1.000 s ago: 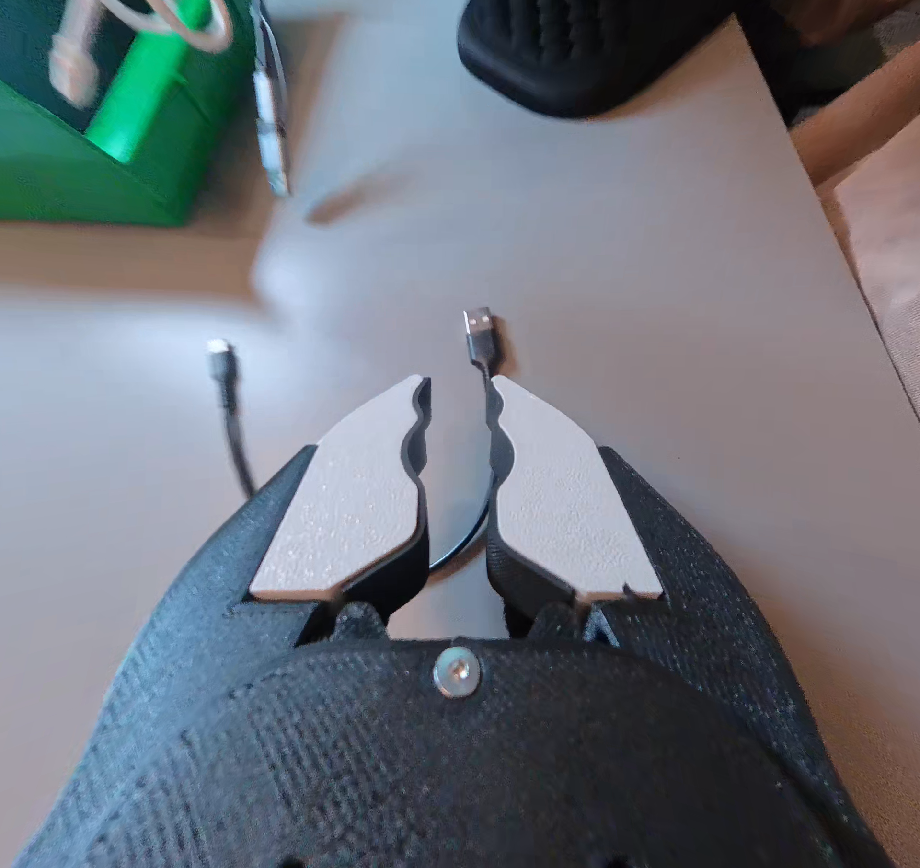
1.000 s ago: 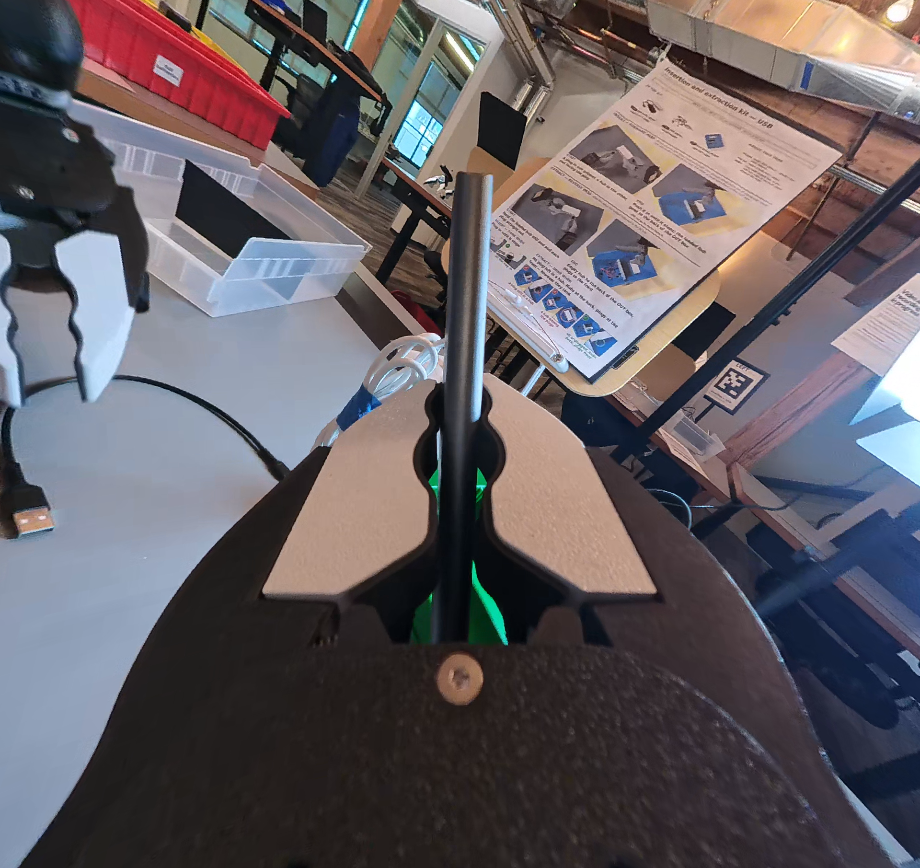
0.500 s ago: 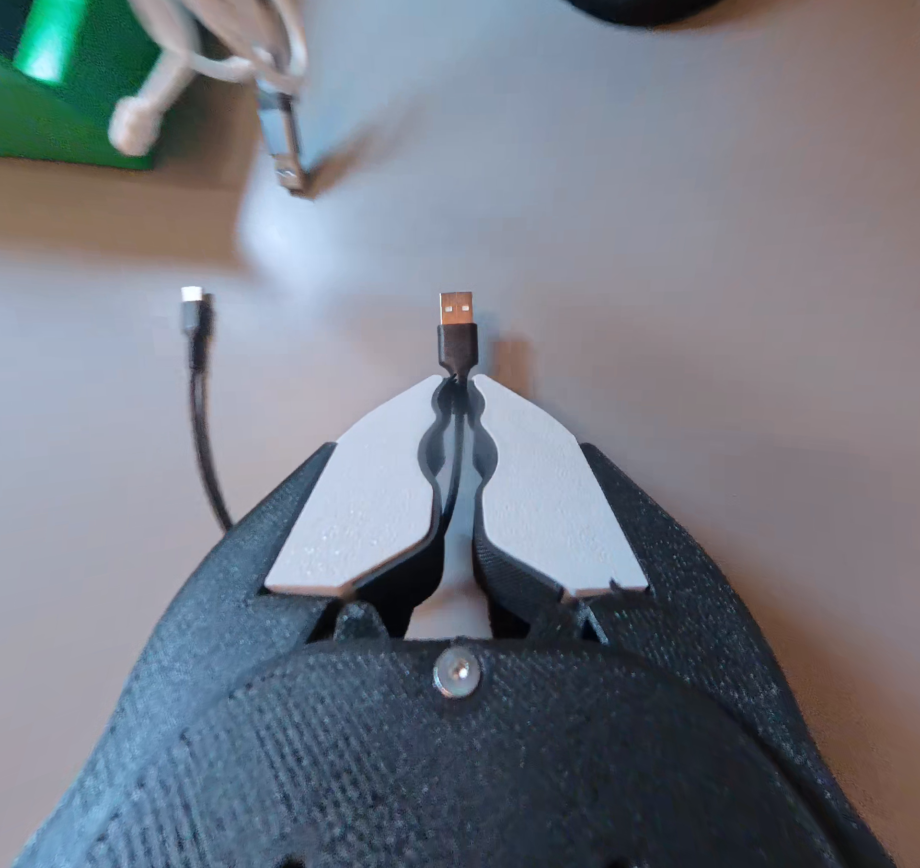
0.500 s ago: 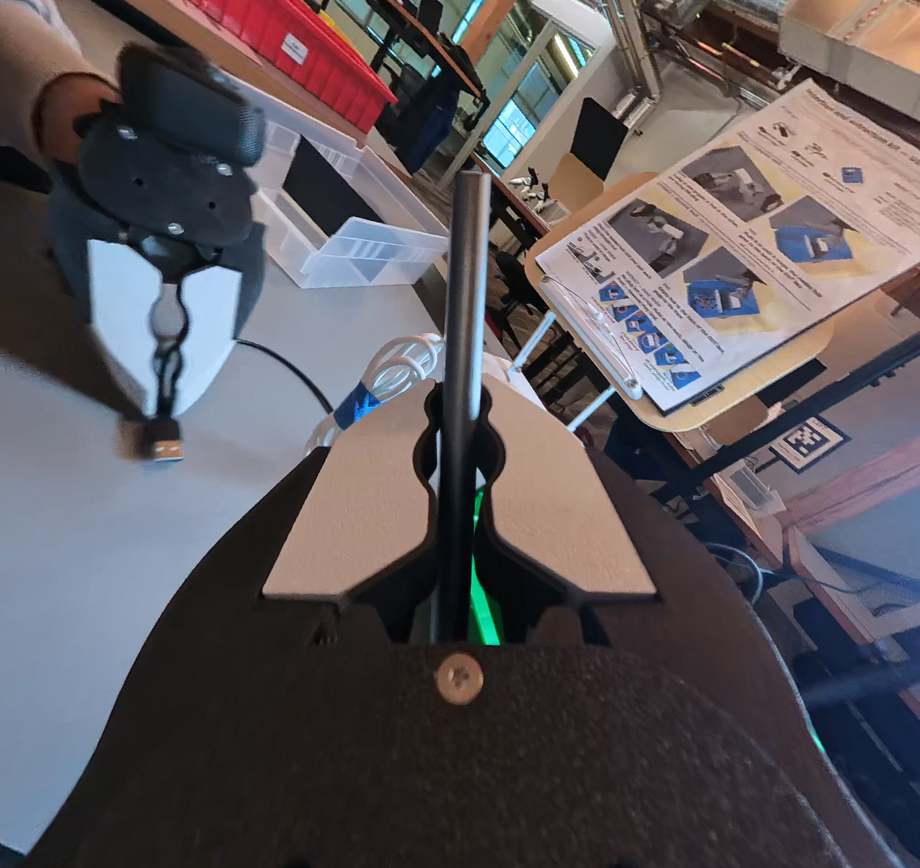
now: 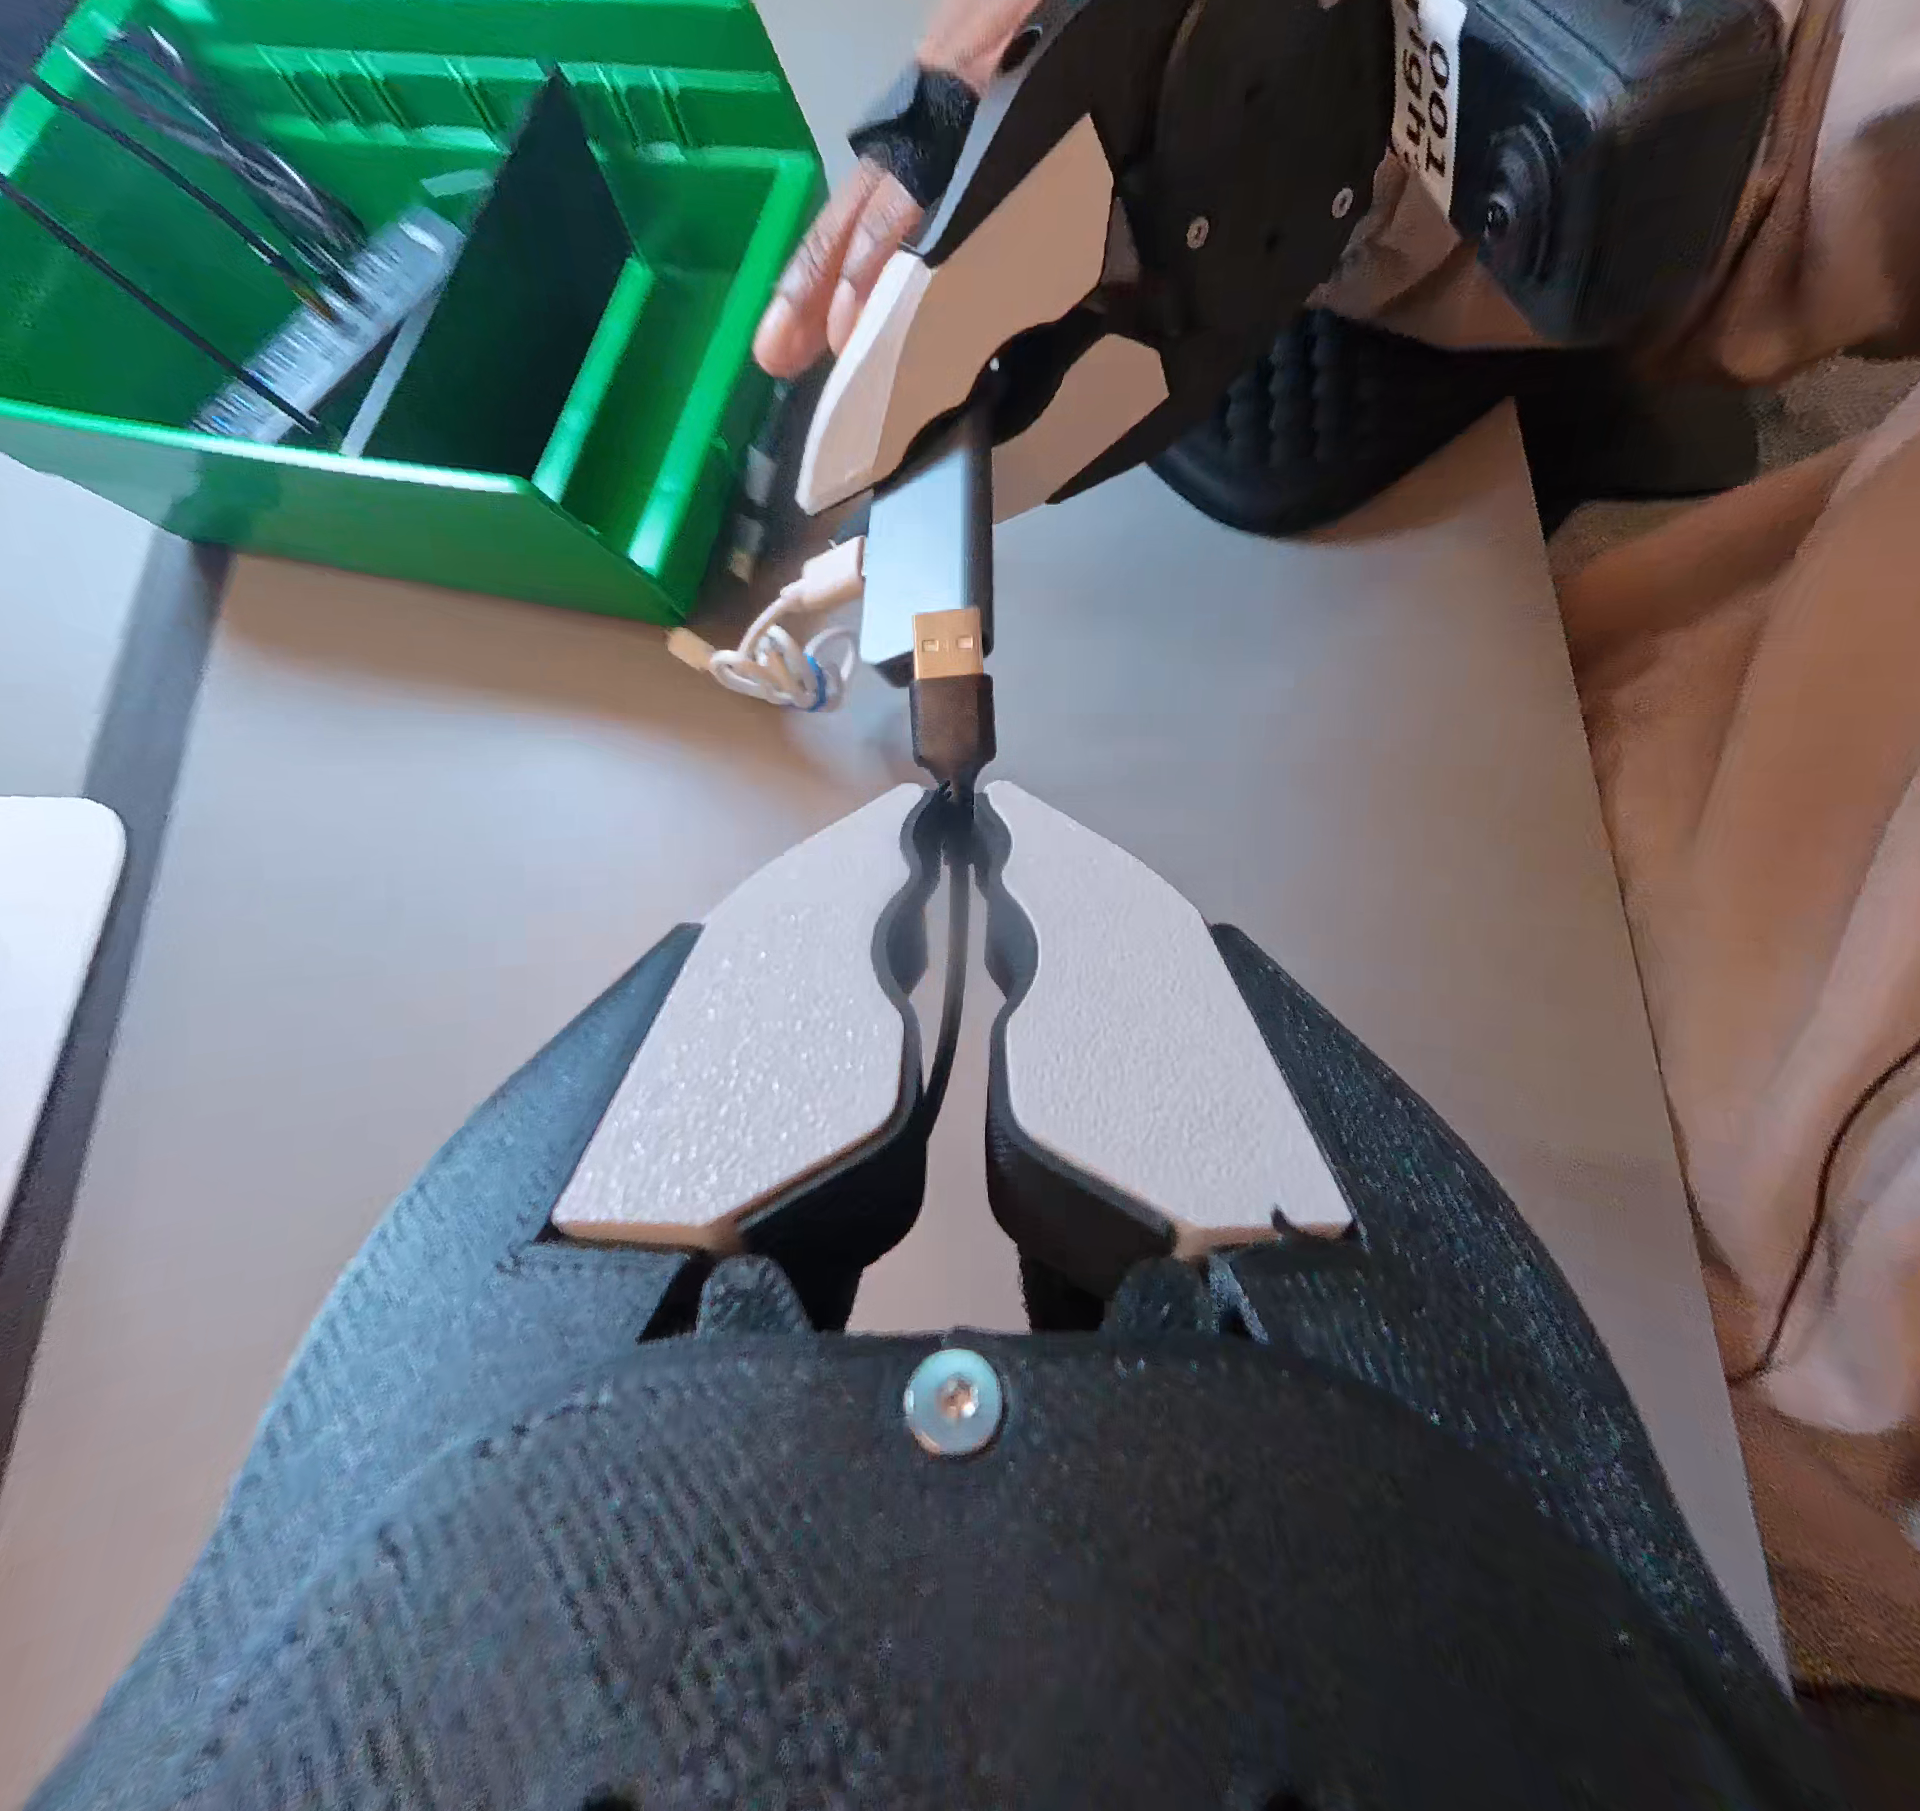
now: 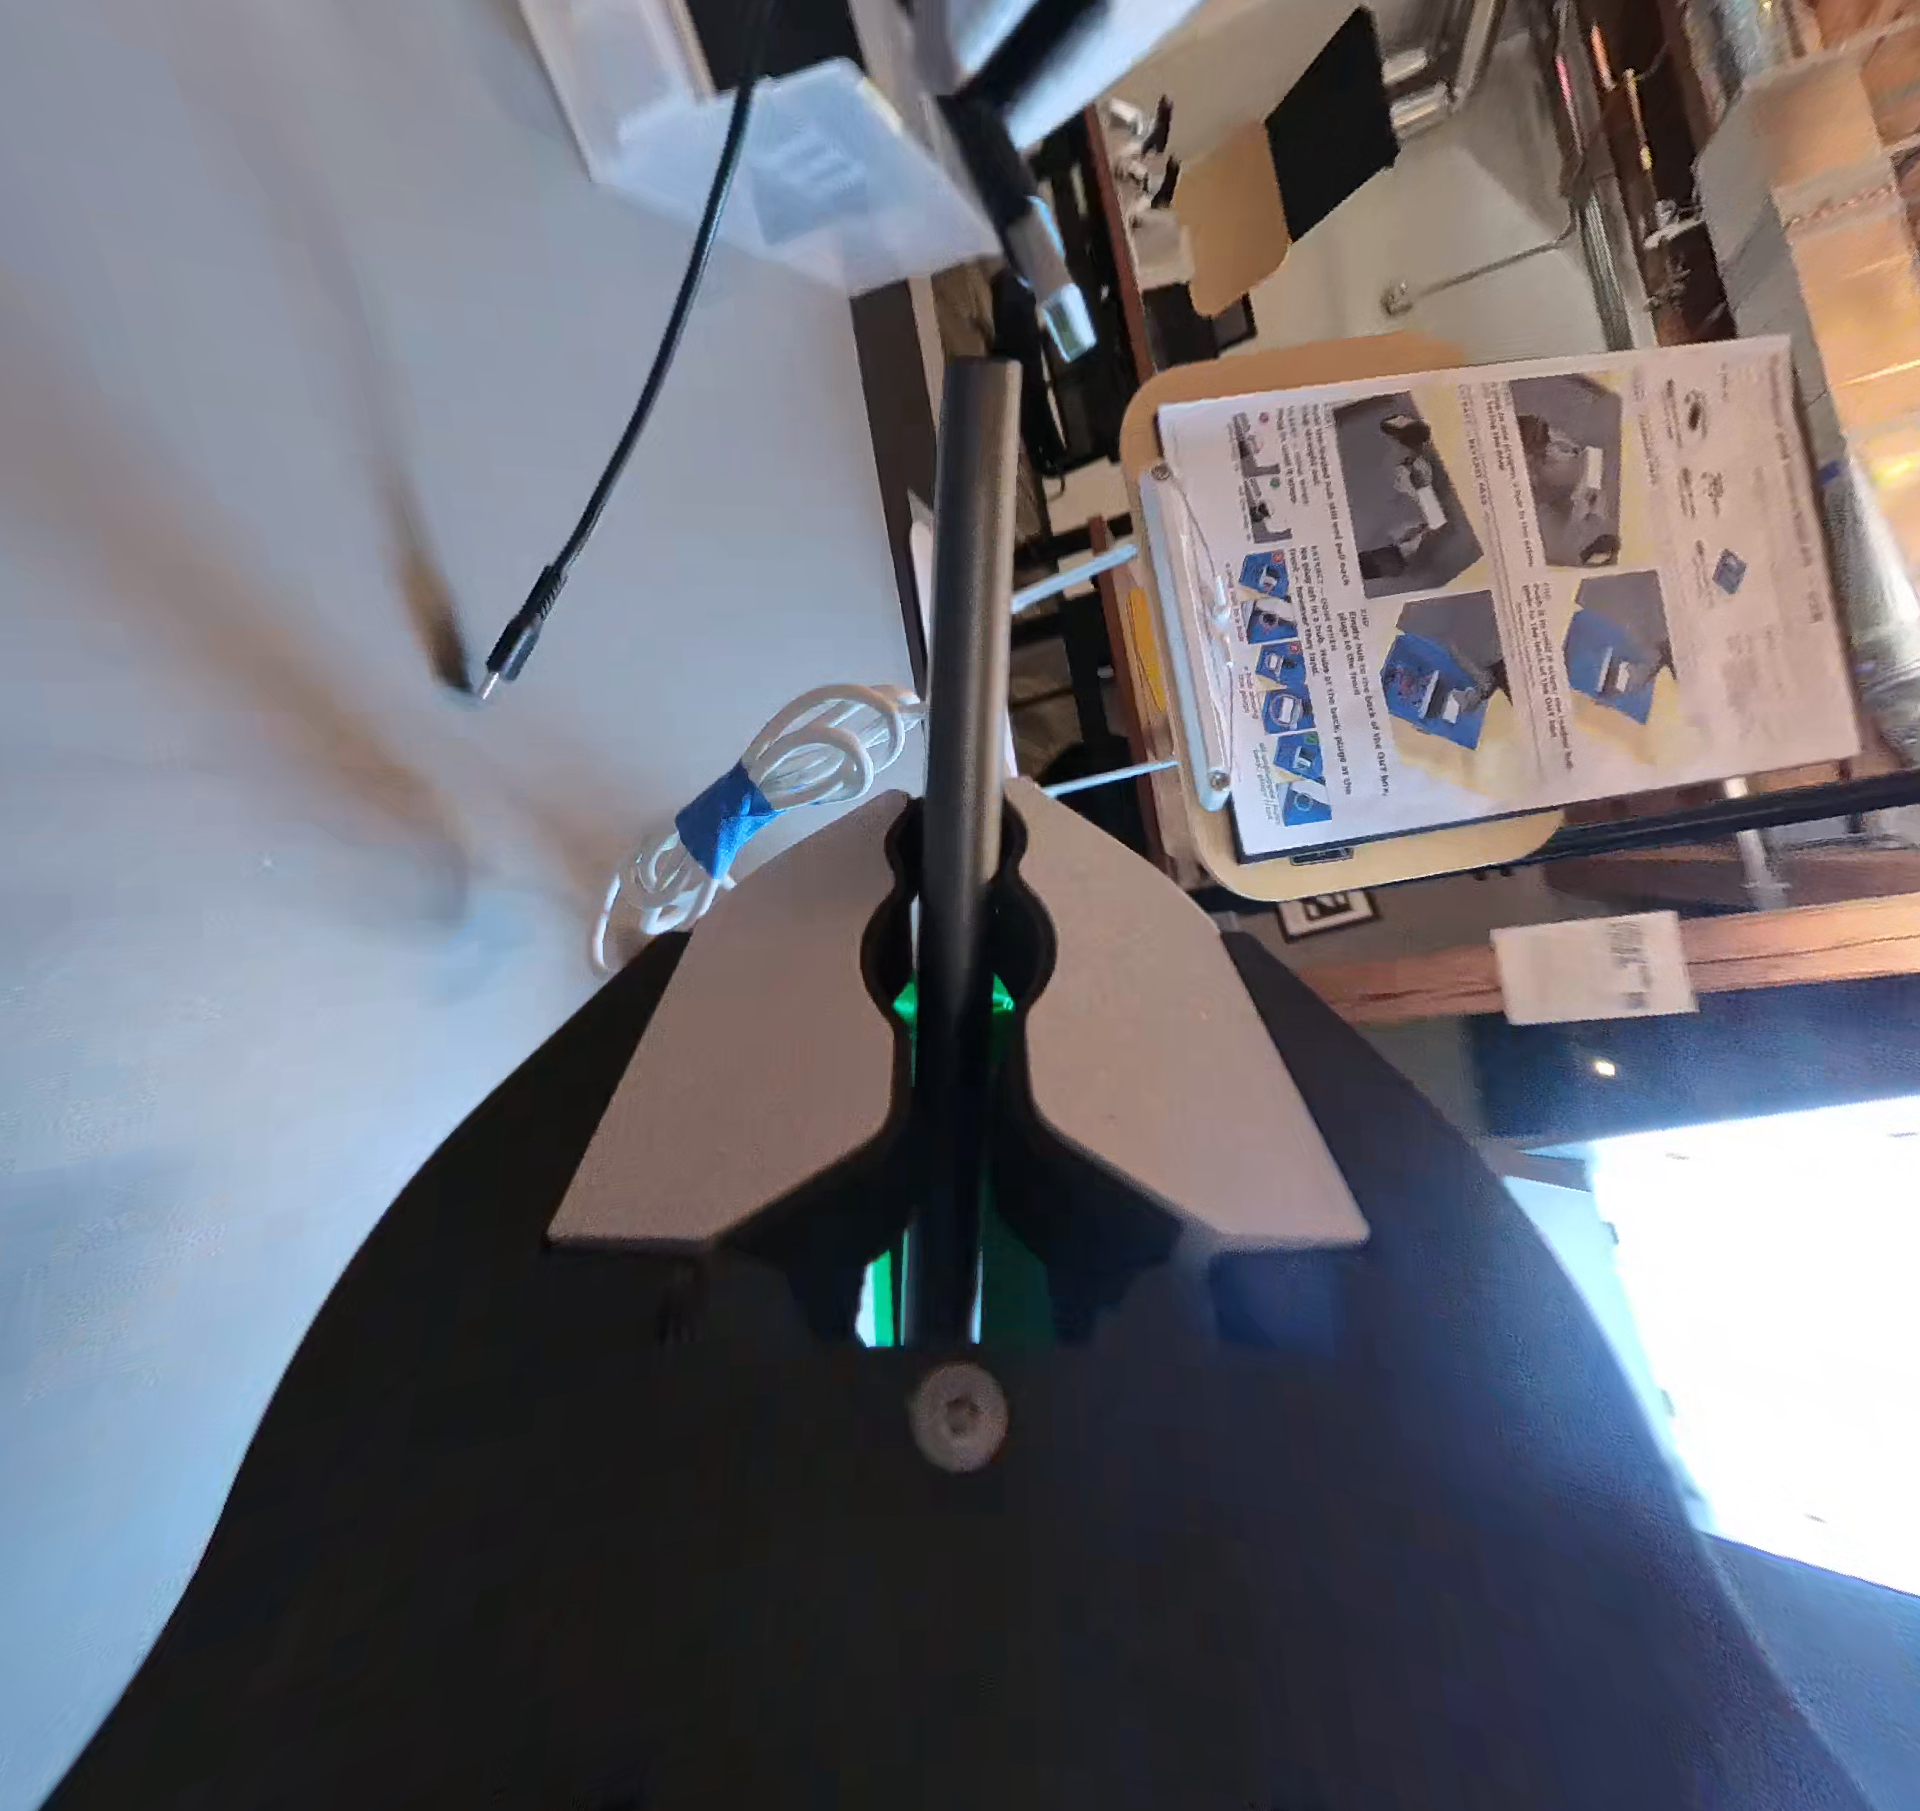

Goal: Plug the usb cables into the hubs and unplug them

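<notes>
Left gripper [image 5: 954,793]: two pale grey, finely pebbled pads with wavy inner edges, set in a coarse black printed shell; the tips are pinched together on the thin black USB cable [image 5: 948,972], which runs down the slot between them.
USB plug [image 5: 949,655]: gold-coloured flat metal shell on a matte black moulded collar, sticking out just past the left tips at frame centre, its end right at the lower end of the hub.
Right gripper [image 5: 940,447]: in the left wrist view it comes in from the upper right, a person's hand [image 5: 935,99] behind it; smooth pale fingers clamped on the hub.
Hub [image 5: 925,556]: slim, dark grey, satin-finished bar with squared ends, slanting down from the right gripper towards the plug. In the right wrist view it stands as a narrow dark strip [image 6: 961,722] squeezed between the closed pads.
Table [image 5: 416,878]: flat, matte grey-beige surface.
Green bin [image 5: 644,390]: glossy plastic box with upright dividers, upper left of the left wrist view.
White cable bundle [image 6: 769,805]: smooth coiled loops bound with blue tape, lying left of the right gripper's tips.
Second black cable [image 6: 623,431]: thin, small plug resting on the table, left of centre in the right wrist view.
Clipboard sheet [image 6: 1507,598]: printed page on a rounded board, right side.
</notes>
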Action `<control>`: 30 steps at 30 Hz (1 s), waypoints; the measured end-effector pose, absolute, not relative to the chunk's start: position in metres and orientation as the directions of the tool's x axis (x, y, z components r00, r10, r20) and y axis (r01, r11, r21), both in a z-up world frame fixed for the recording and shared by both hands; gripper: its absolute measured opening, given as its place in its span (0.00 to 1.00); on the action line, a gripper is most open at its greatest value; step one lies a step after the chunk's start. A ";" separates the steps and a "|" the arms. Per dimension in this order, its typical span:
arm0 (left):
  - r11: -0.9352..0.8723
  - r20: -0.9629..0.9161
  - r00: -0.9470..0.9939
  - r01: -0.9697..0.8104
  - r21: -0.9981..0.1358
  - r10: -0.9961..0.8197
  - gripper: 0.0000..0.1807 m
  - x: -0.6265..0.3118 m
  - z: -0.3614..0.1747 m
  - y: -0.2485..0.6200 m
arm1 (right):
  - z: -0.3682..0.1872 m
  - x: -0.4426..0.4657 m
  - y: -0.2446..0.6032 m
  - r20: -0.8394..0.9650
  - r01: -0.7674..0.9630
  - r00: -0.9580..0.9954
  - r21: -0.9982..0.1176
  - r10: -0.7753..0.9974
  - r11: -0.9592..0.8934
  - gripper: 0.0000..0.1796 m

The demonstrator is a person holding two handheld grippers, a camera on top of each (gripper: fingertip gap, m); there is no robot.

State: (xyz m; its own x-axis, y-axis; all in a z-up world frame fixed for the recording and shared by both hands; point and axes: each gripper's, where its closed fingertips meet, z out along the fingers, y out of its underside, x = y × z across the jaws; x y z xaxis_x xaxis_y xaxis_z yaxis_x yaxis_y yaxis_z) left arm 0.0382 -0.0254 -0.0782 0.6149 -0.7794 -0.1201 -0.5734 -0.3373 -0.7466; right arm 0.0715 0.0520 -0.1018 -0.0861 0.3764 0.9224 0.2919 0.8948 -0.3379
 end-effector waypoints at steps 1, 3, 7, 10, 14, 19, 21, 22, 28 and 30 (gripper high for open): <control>-0.361 -0.100 0.610 -0.584 -0.727 -0.786 0.03 0.037 -0.085 -0.025 | -0.108 0.069 0.052 0.935 0.316 -0.101 -0.294 0.340 0.902 0.06; -0.402 -0.086 0.615 -0.607 -0.685 -0.783 0.03 0.032 -0.099 -0.023 | -0.118 0.065 0.053 0.951 0.344 -0.119 -0.232 0.287 0.910 0.06; -0.456 -0.060 0.630 -0.622 -0.637 -0.774 0.04 0.022 -0.117 -0.025 | -0.124 0.059 0.056 0.971 0.375 -0.120 -0.148 0.207 0.915 0.06; -0.478 -0.030 0.624 -0.628 -0.613 -0.781 0.04 0.017 -0.126 -0.030 | -0.125 0.056 0.054 0.977 0.371 -0.115 -0.124 0.178 0.920 0.06; -0.495 0.012 0.620 -0.614 -0.615 -0.784 0.03 0.016 -0.130 -0.032 | -0.128 0.055 0.052 0.984 0.362 -0.118 -0.082 0.133 0.928 0.06; -0.516 0.038 0.621 -0.613 -0.599 -0.783 0.03 0.014 -0.136 -0.034 | -0.132 0.054 0.045 0.987 0.340 -0.116 -0.063 0.108 0.938 0.05; -0.525 0.059 0.617 -0.611 -0.593 -0.785 0.03 0.014 -0.139 -0.036 | -0.135 0.053 0.043 0.987 0.336 -0.127 -0.049 0.097 0.941 0.06; -0.530 0.070 0.613 -0.613 -0.586 -0.787 0.03 0.014 -0.141 -0.037 | -0.138 0.053 0.042 0.986 0.333 -0.136 -0.044 0.094 0.942 0.06; -0.550 0.131 0.590 -0.618 -0.561 -0.797 0.03 0.017 -0.153 -0.044 | -0.151 0.051 0.038 0.982 0.327 -0.173 -0.019 0.080 0.945 0.06; -0.561 0.144 0.593 -0.613 -0.556 -0.792 0.03 0.016 -0.157 -0.045 | -0.154 0.051 0.038 0.980 0.326 -0.181 -0.016 0.079 0.945 0.06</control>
